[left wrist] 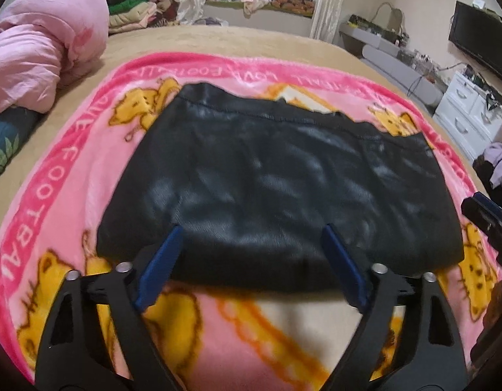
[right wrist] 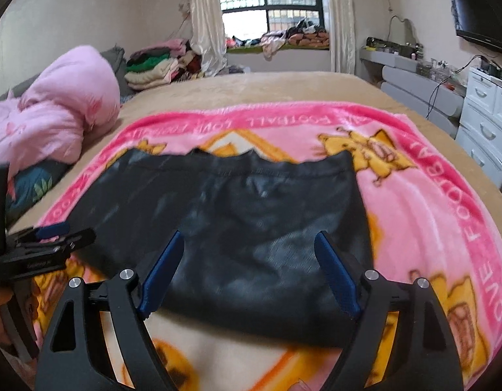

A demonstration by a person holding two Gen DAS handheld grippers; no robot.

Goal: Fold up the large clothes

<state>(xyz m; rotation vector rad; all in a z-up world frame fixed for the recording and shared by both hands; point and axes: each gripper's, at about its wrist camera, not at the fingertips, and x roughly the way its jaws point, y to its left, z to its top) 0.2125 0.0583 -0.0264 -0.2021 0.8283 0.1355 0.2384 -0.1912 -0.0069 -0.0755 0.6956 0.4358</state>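
A black garment (left wrist: 277, 195) lies folded into a flat rectangle on a pink cartoon blanket (left wrist: 71, 176) spread on the bed. It also shows in the right wrist view (right wrist: 251, 228), on the same blanket (right wrist: 446, 228). My left gripper (left wrist: 252, 231) is open and empty, hovering above the garment's near edge. My right gripper (right wrist: 249, 239) is open and empty, also above the near edge. The right gripper shows at the right edge of the left wrist view (left wrist: 489, 221). The left gripper shows at the left edge of the right wrist view (right wrist: 49, 241).
A bunched pink duvet (left wrist: 45, 42) lies at the bed's left. Stacked folded clothes (left wrist: 133, 9) sit at the far left corner. White drawers (right wrist: 485, 123) and a grey bench (right wrist: 420, 91) stand right of the bed. Tan bedding (right wrist: 267, 88) stretches beyond the blanket.
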